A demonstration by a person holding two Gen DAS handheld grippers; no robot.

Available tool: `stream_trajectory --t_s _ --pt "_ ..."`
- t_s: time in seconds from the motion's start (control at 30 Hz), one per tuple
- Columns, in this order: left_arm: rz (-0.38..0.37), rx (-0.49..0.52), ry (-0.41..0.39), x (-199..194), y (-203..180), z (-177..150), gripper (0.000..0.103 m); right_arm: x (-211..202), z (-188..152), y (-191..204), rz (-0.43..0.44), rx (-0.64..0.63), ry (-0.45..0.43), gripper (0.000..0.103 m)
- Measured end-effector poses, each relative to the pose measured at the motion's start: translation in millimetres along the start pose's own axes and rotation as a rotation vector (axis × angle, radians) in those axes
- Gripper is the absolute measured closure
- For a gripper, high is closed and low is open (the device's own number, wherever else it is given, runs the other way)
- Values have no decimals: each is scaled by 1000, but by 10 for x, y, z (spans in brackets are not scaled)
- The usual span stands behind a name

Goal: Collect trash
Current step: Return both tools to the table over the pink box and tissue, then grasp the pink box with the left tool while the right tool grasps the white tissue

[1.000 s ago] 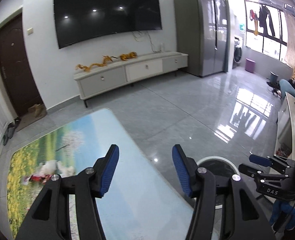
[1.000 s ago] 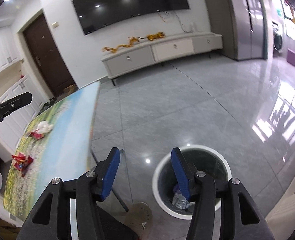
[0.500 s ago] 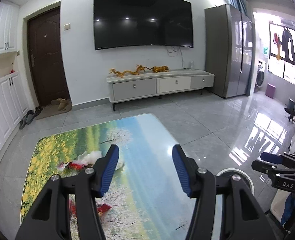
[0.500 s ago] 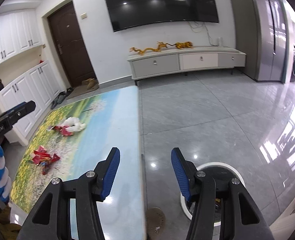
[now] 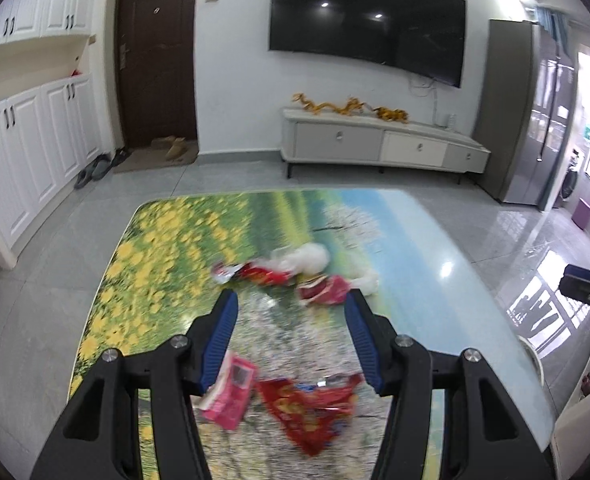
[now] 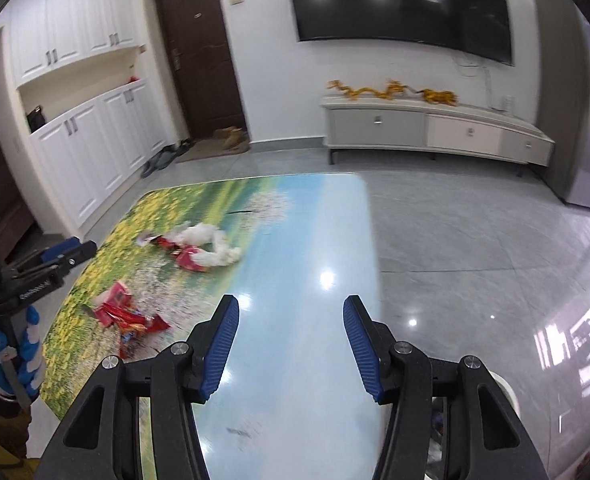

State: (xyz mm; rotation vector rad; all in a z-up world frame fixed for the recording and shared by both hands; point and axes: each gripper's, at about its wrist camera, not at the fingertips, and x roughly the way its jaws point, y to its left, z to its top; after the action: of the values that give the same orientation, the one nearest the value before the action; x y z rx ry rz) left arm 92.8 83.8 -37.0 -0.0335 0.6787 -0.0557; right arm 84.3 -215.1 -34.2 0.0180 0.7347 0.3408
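Trash lies on a table with a flower-field print. Near me are a pink wrapper and a red crumpled wrapper. Farther off lie red wrappers and white crumpled tissue. My left gripper is open and empty, hovering above the near wrappers. My right gripper is open and empty over the table's blue right part; the near wrappers and the far pile lie to its left. The white bin's rim shows low at the right.
A white TV cabinet stands under a wall TV at the back. A brown door and white cupboards are on the left, a grey fridge on the right. Glossy tiled floor surrounds the table.
Both grippers have swung left, away from the bin and toward the table. The trash on the table is now closer and more central in both views. Both stay open.
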Motion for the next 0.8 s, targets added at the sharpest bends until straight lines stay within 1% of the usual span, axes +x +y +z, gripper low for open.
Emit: stream_trajectory --t_s 0.07,0.17,0.2,0.27,0.33,0.53,0.63,0.73,0.8 --pt "24 -27 36 128 172 -34 49 177 75 92 32 -20 19 51" --pt "30 -59 84 309 345 -59 49 490 174 213 71 -51 56 51" --pt "27 -65 96 357 376 -64 49 594 201 246 84 -56 68 51" --pt "-4 -58 112 448 379 -65 49 829 245 301 116 -69 96 51" --pt "-50 -22 123 513 310 -43 49 1023 268 343 142 -75 120 51" --pt "-233 177 155 772 -21 99 50 1532 363 363 217 -48 162 51" --pt "-270 269 178 911 -150 150 50 1696 420 349 248 -32 173 51" --pt "-289 363 200 1067 -264 195 50 1898 485 380 267 -39 188 51" --pt "-311 406 220 1166 -303 205 50 2002 515 394 274 -48 198 51"
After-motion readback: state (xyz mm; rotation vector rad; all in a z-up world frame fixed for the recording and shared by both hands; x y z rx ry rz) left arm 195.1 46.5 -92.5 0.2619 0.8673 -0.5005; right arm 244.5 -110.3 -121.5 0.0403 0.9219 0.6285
